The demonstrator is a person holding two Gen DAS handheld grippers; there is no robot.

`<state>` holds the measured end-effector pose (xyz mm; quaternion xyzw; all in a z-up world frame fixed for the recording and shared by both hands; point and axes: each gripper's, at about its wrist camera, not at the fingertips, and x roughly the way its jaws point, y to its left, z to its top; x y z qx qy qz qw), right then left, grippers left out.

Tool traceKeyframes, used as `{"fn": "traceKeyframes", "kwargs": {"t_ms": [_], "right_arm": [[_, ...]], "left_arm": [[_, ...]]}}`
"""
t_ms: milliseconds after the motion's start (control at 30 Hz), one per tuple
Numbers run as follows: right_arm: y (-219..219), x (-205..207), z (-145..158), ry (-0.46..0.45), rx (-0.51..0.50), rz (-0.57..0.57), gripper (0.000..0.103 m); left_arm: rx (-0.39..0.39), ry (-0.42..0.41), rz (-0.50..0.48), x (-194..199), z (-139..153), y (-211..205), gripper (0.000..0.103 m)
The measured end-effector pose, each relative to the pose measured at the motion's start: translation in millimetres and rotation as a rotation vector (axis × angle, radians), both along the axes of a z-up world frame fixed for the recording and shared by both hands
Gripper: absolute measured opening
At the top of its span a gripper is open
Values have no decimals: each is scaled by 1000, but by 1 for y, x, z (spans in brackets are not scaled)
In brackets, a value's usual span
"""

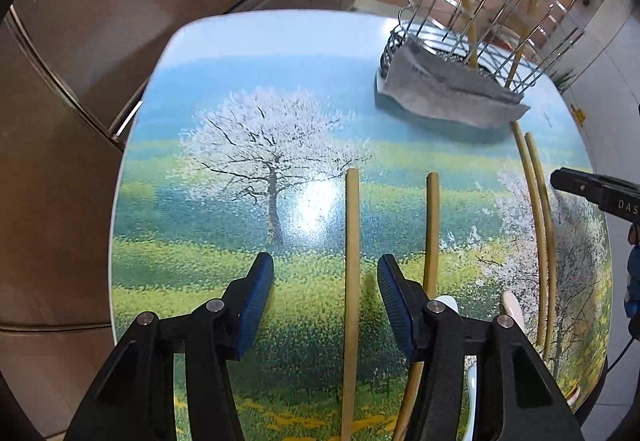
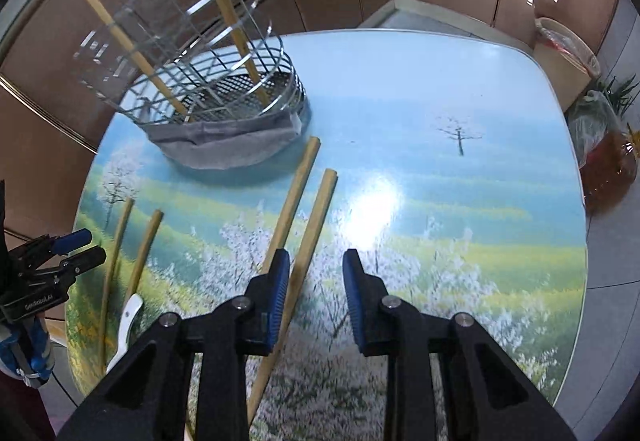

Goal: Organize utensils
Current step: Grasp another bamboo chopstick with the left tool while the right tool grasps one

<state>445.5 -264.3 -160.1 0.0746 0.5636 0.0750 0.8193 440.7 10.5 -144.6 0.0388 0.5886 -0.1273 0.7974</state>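
A wire utensil basket point(image 1: 472, 29) point(image 2: 224, 81) stands on a grey cloth point(image 1: 448, 89) at the table's far side, with two bamboo chopsticks point(image 2: 232, 13) upright in it. Several more chopsticks lie on the table. My left gripper point(image 1: 326, 301) is open above one chopstick point(image 1: 351, 281), with another point(image 1: 431, 233) under its right finger. My right gripper point(image 2: 316, 297) is open over a pair of chopsticks point(image 2: 316, 225); that pair shows in the left wrist view point(image 1: 536, 225). A white spoon point(image 2: 128, 321) lies near the left gripper point(image 2: 76, 253).
The table point(image 2: 440, 101) has a painted landscape top with rounded edges. Brown cabinet doors point(image 1: 120, 1) surround it. A bin point(image 2: 564, 53) and bags point(image 2: 604, 161) stand on the floor beyond the right edge.
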Motion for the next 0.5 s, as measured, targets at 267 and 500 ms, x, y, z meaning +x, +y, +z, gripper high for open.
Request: {"fn": "traceKeyframes", "kwargs": {"t_ms": [267,500], "right_arm": [[5,18,-10,31,-40,13,26],[9,28,-10,47,-82,37,22]], "left_arm": [[32,33,-34,15,-11,-7,44],[75,51,-67,30,-12,-16,25]]}}
